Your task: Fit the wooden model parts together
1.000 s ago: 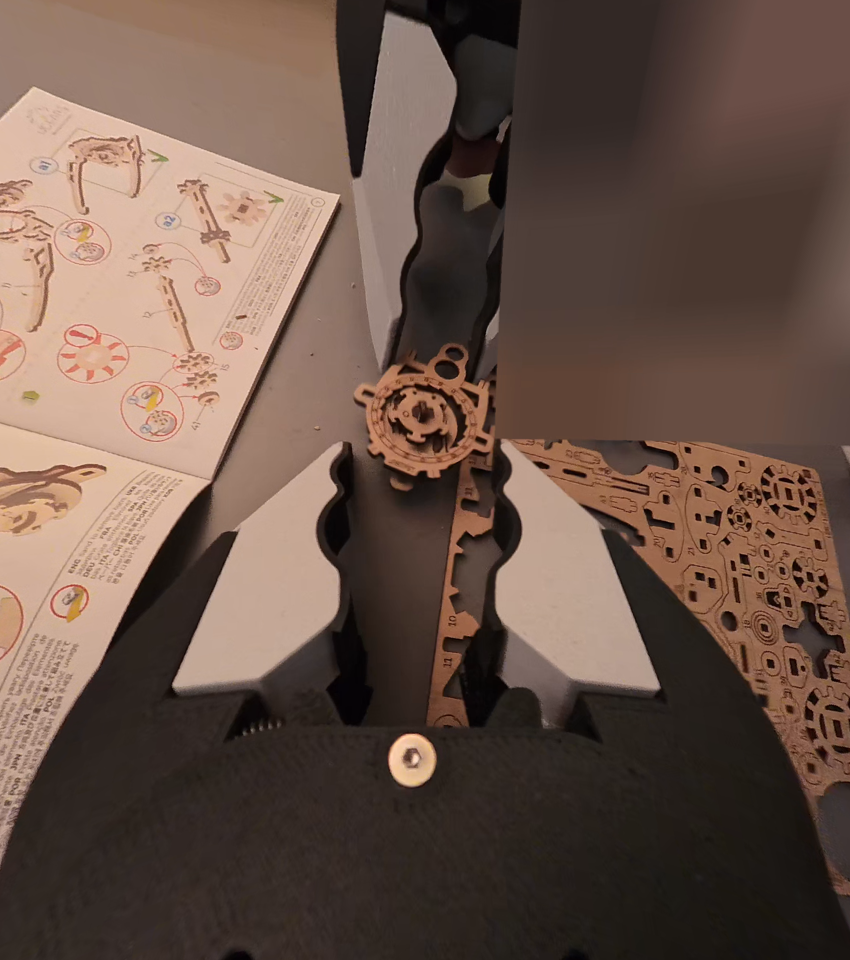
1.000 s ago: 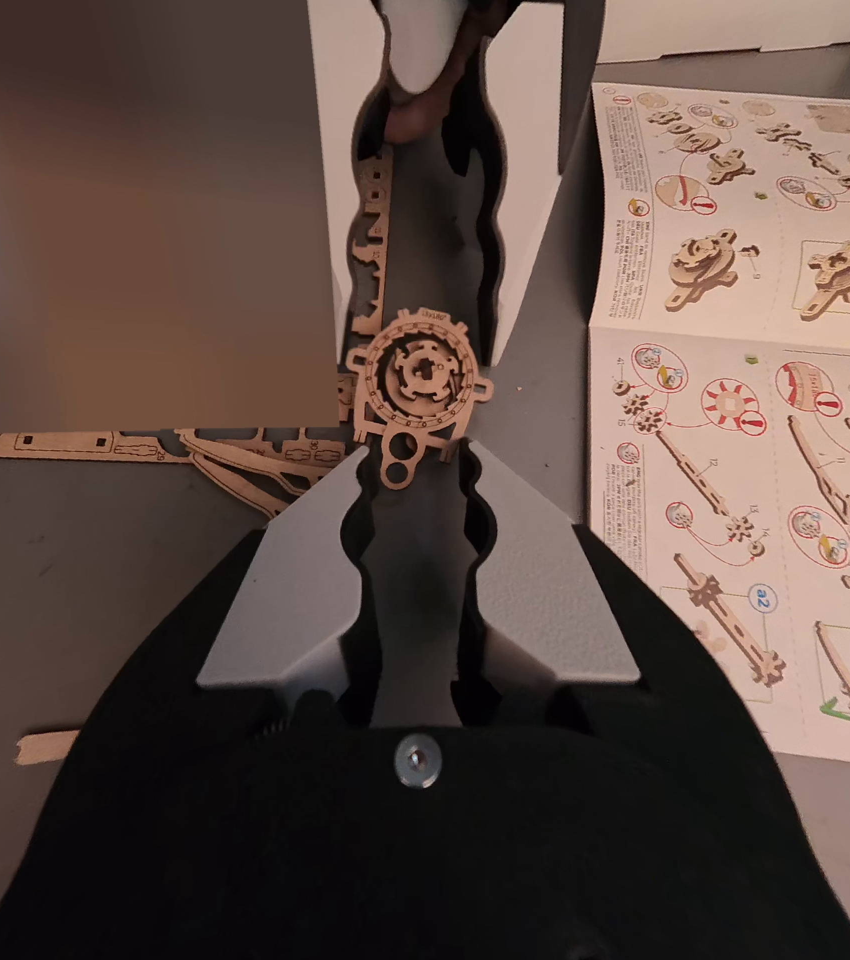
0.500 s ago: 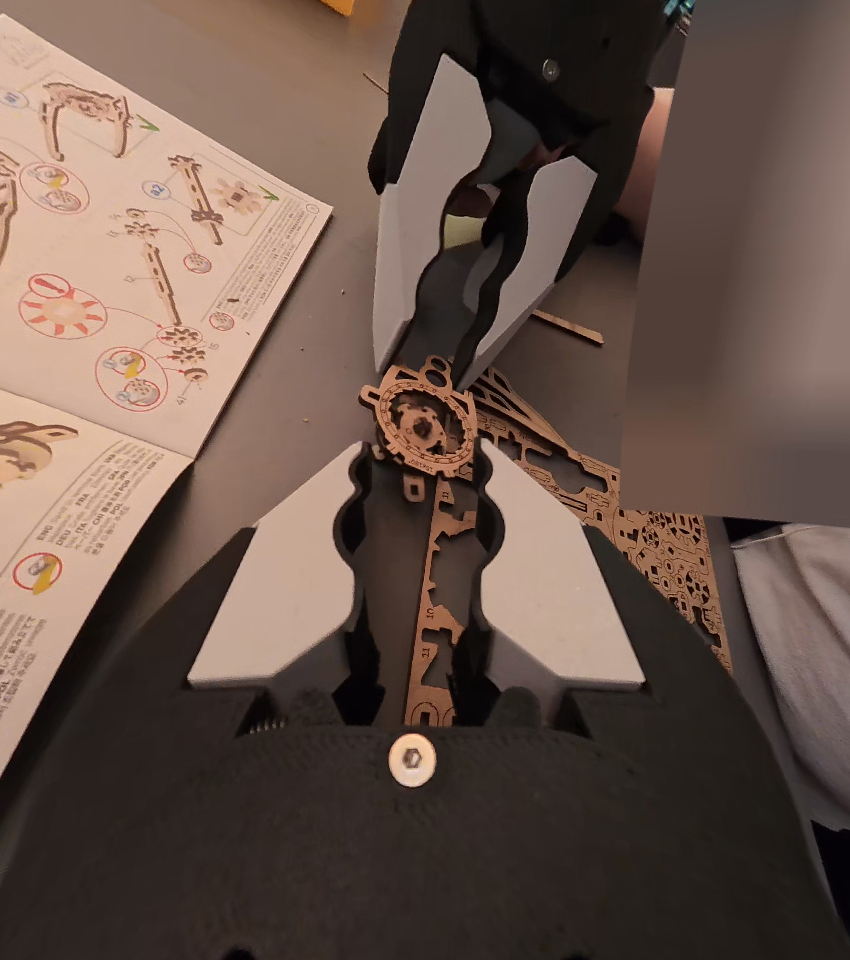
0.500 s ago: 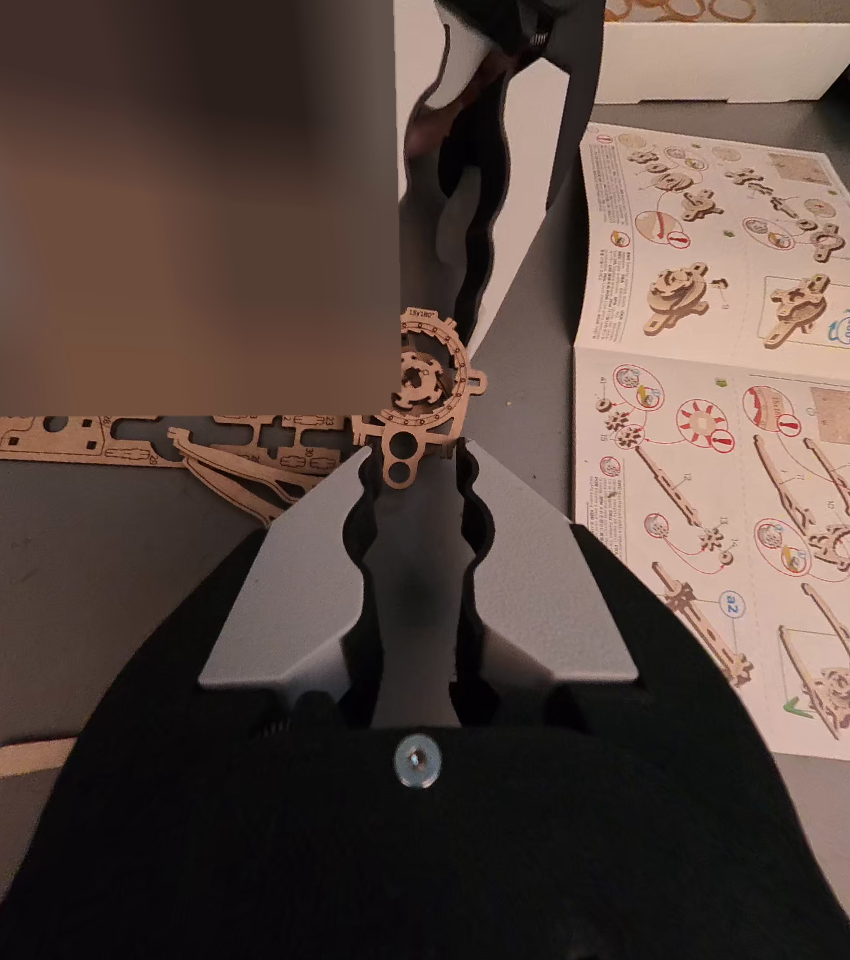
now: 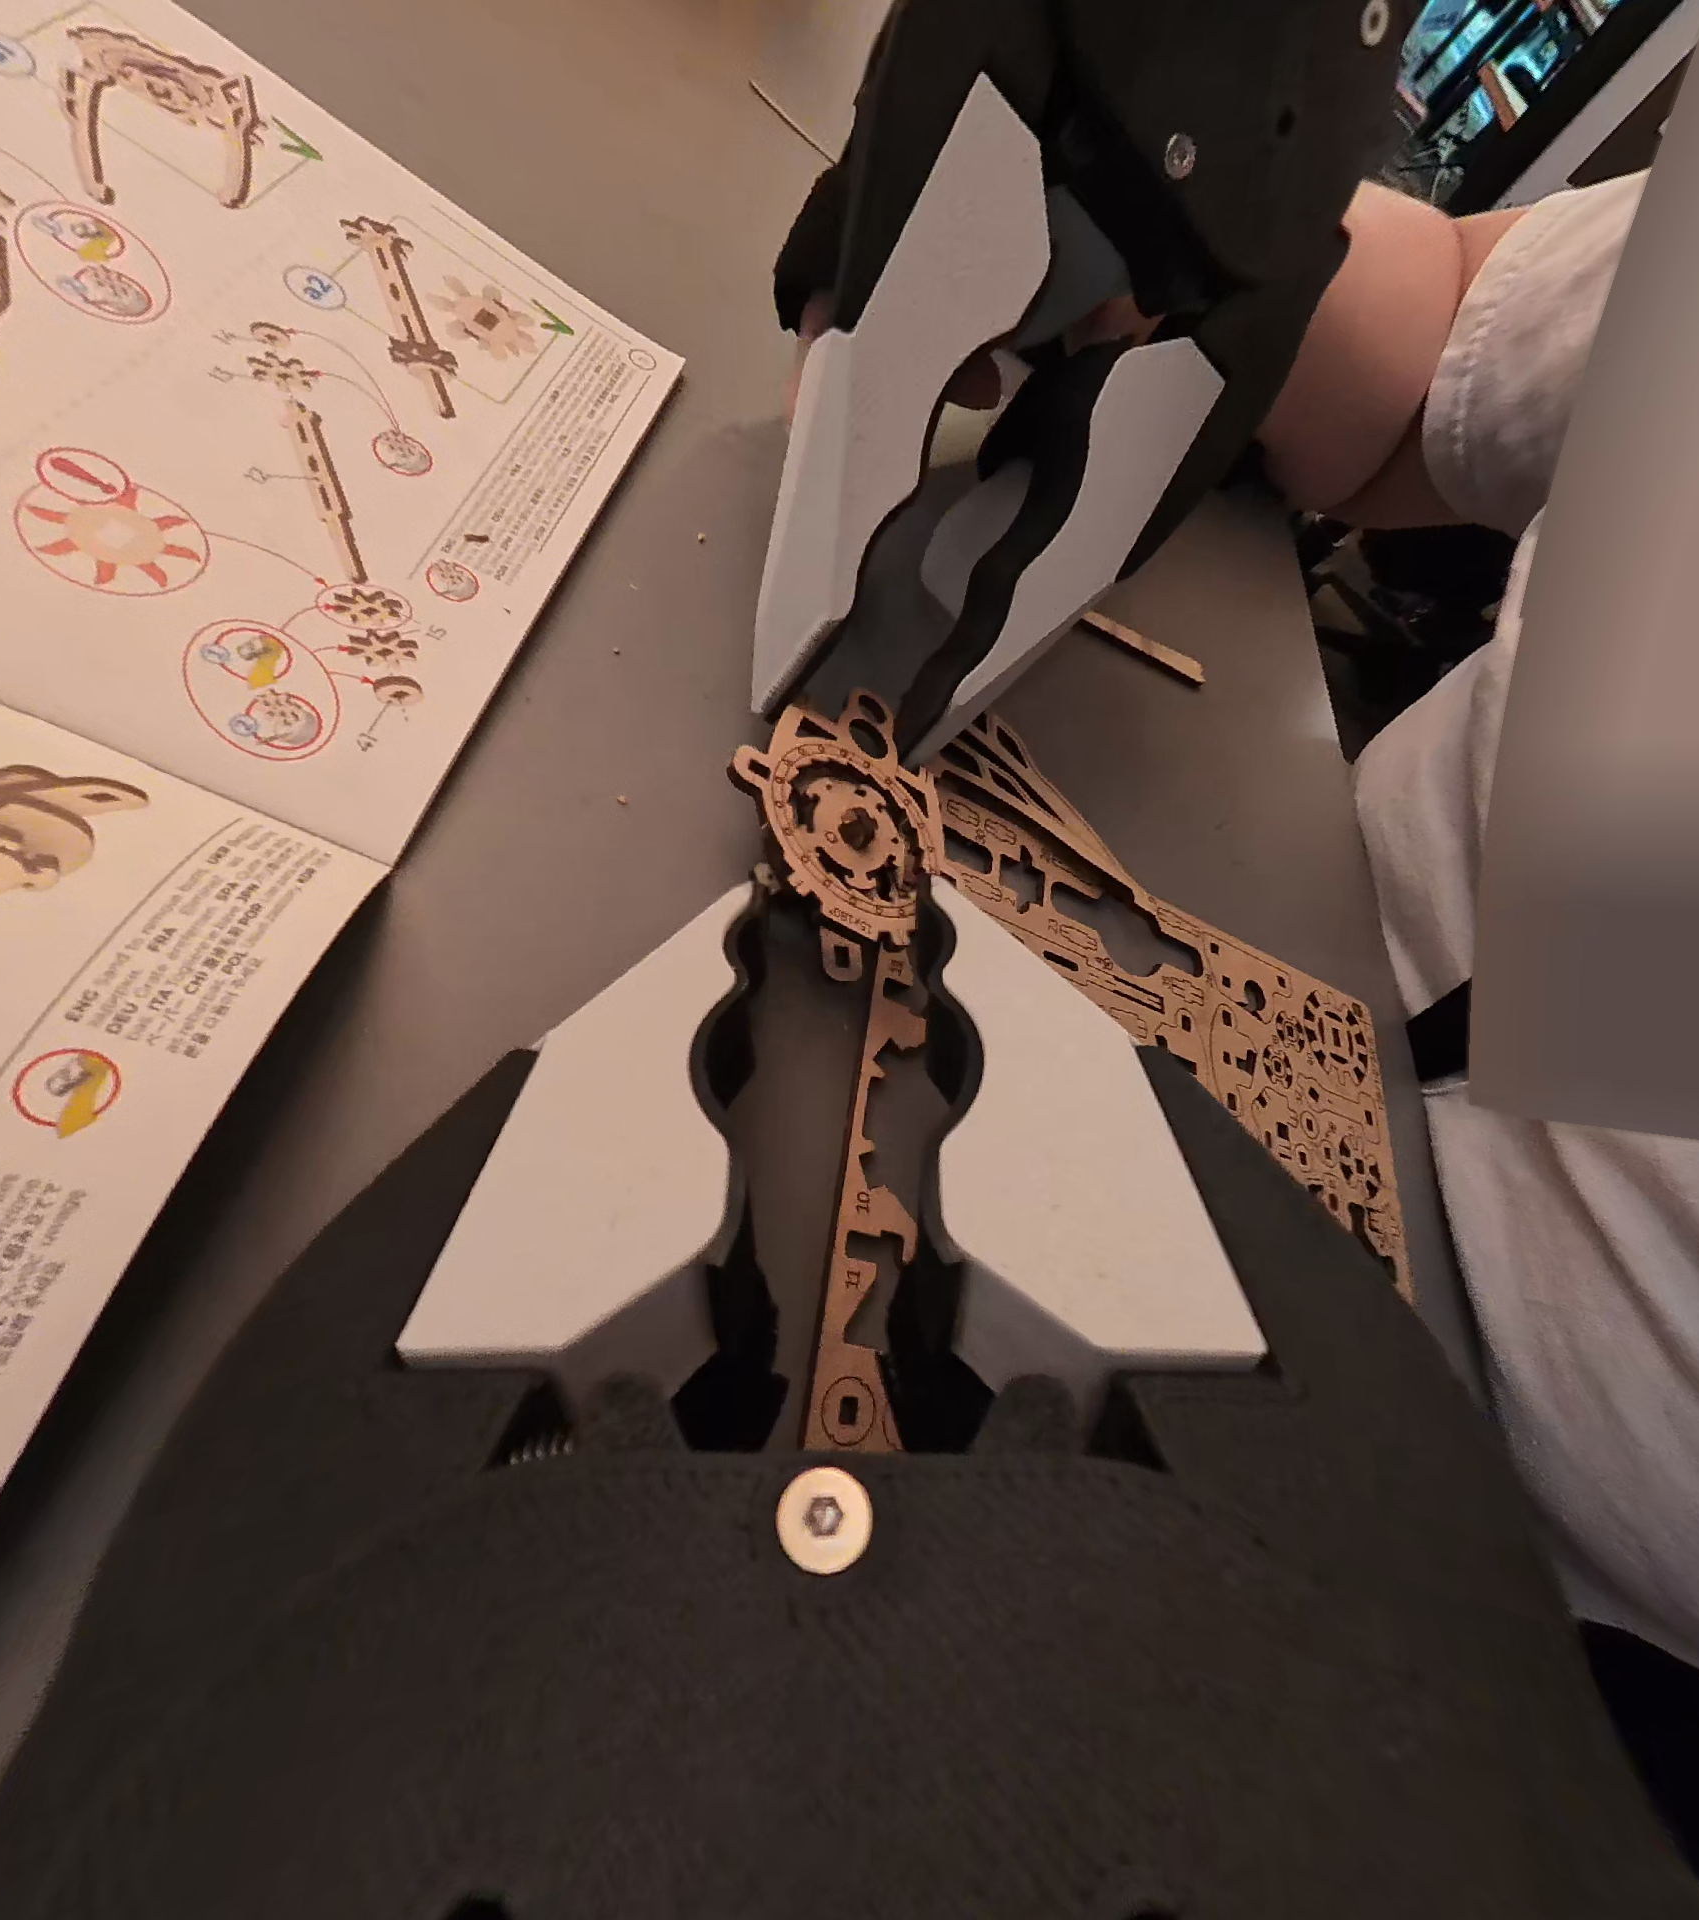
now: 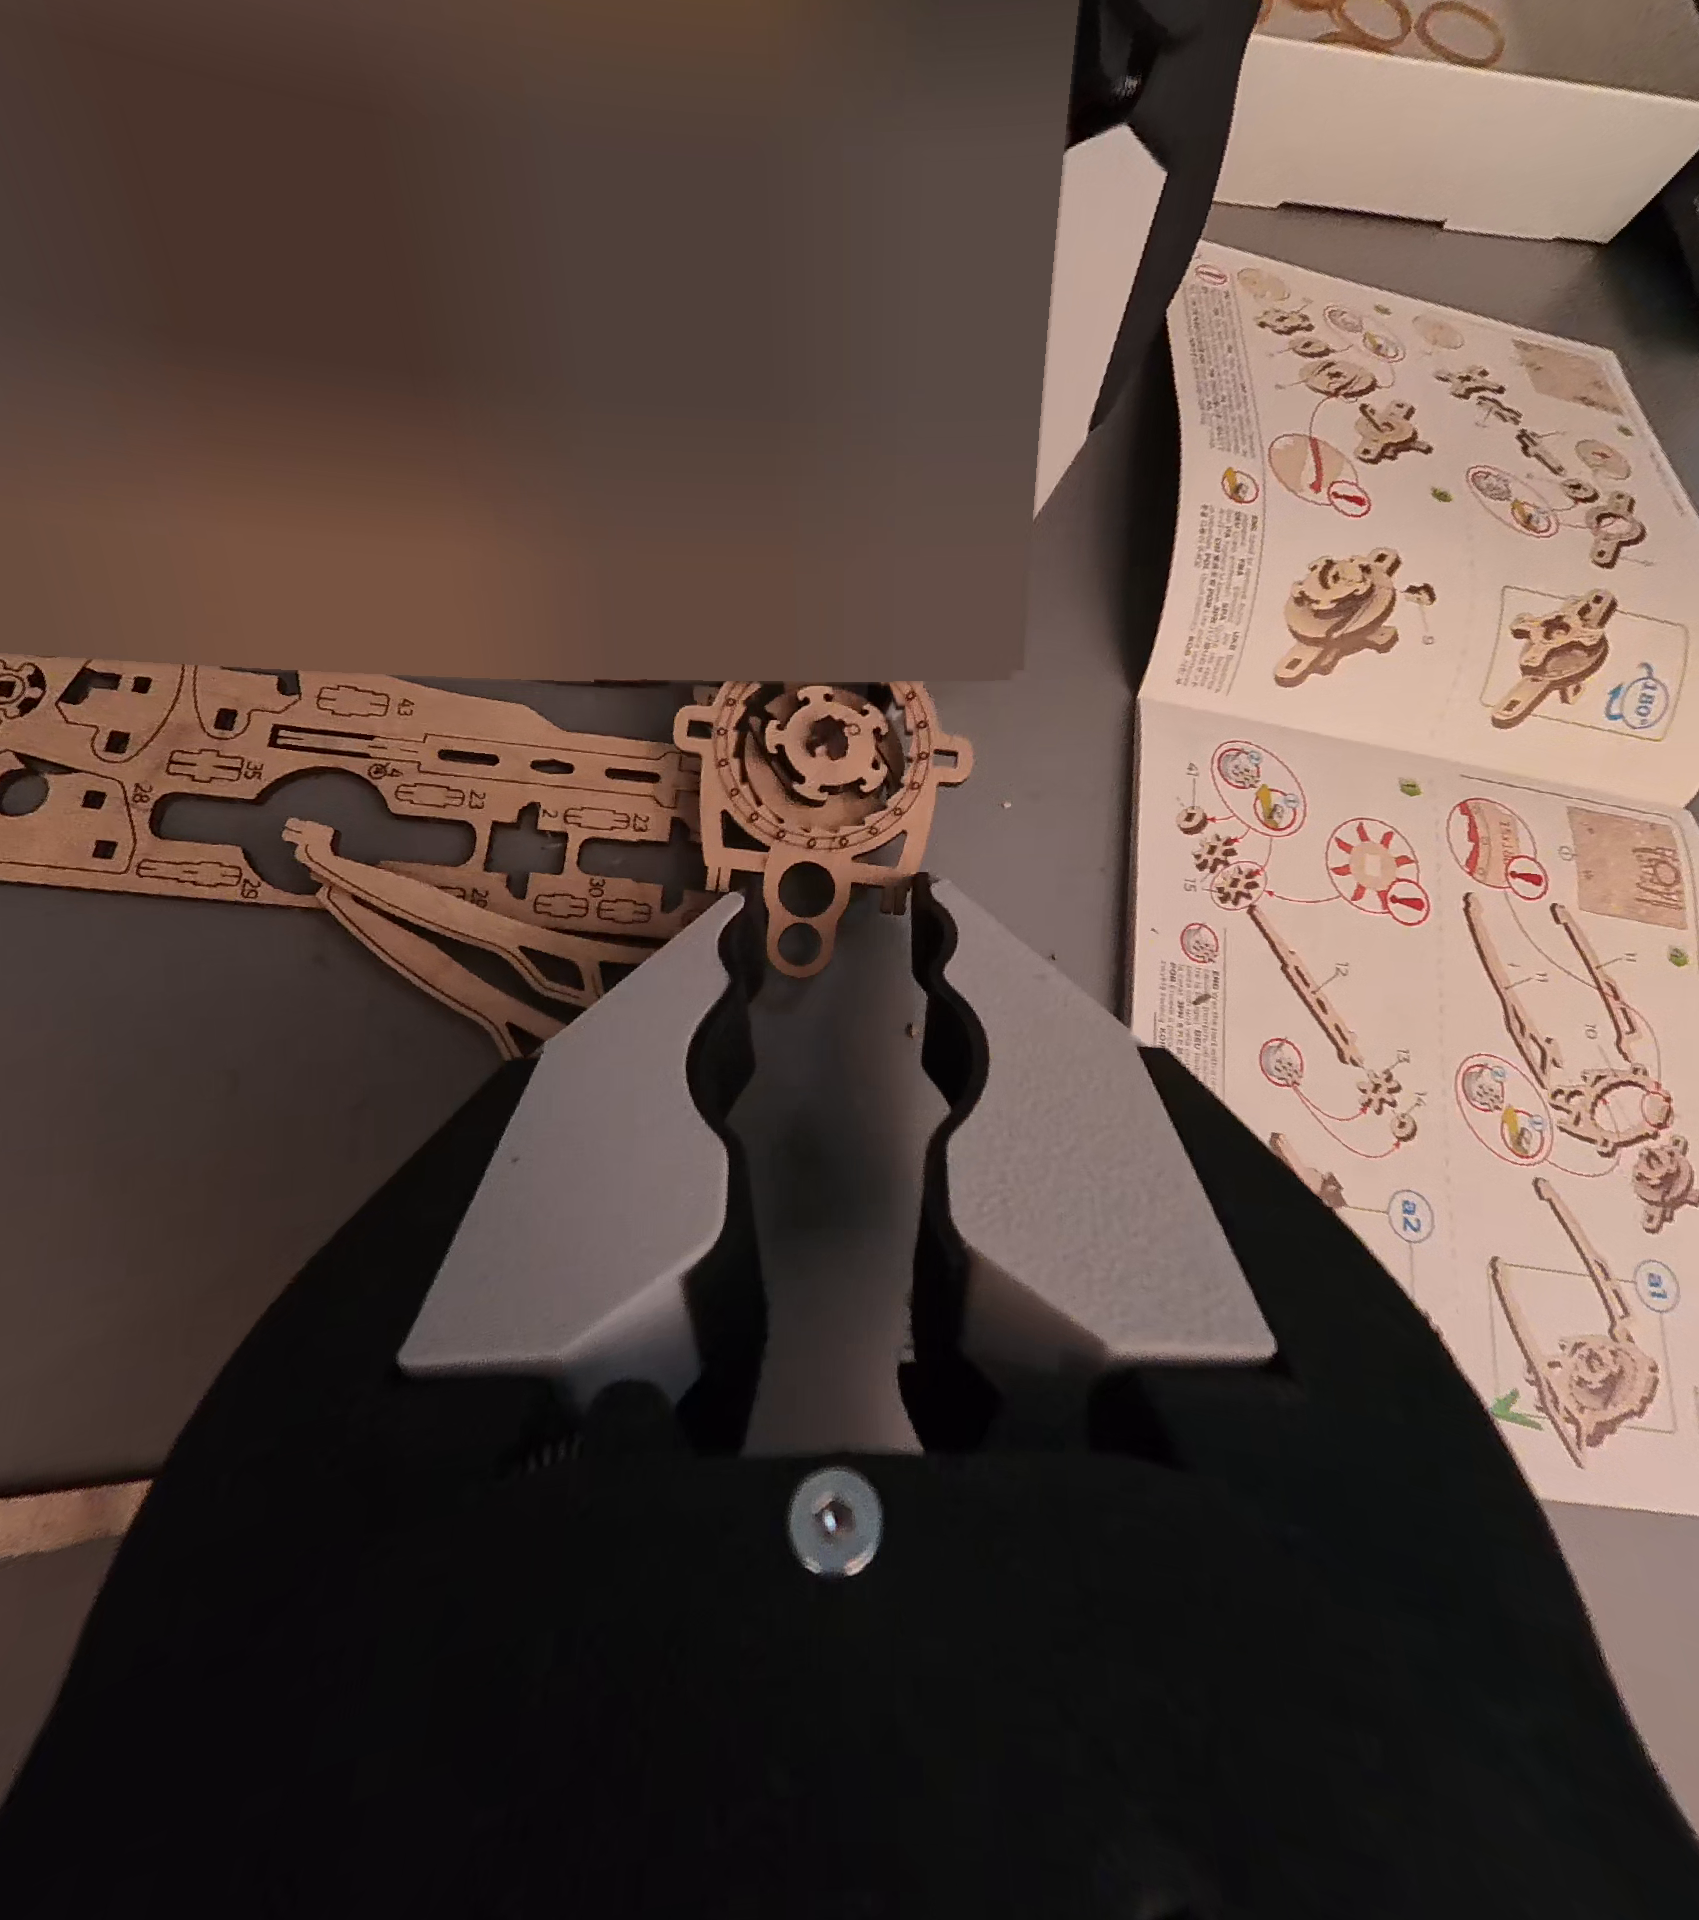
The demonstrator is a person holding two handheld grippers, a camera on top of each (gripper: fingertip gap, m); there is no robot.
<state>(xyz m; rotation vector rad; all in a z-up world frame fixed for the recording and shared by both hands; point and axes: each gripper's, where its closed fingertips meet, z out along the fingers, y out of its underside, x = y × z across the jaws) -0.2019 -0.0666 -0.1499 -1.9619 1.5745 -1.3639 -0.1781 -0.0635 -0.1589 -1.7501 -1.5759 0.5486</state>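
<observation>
- Already the round gear piece (image 5: 850,826) looks built up in layers, with an inner toothed wheel seated in its ring, so part of the fitting appears done.
- Left gripper (image 5: 843,914) has its fingers closed in on a long notched wooden strip (image 5: 871,1184) that runs back between them, its far end meeting the gear piece just past the tips.
- Whether strip and gear piece are fully seated or only touching, I cannot tell; the joint is hidden behind the ring.
- Right gripper (image 6: 829,894) comes in from the opposite side, fingers narrowed around the two-holed tab (image 6: 801,920) of the gear piece; they look to be pinching it, though firm contact on both sides is hard to confirm.
- Left to do, I'd judge: press this joint home, then plenty more, since the cut-out wooden sheet (image 5: 1240,1049) lies under the work with many parts unpunched.
- Room now: the two grippers meet nose to nose, so there is hardly any slack between them along that line.
- Instruction booklet (image 5: 201,436) lies open on the grey worktop (image 5: 533,810) left of the left gripper; it is flat, no obstacle.
- A white box (image 6: 1468,125) sits at the far right in the right wrist view, well apart.
- A person's arm in a white sleeve (image 5: 1551,1299) crowds the right side of the left wrist view.
</observation>
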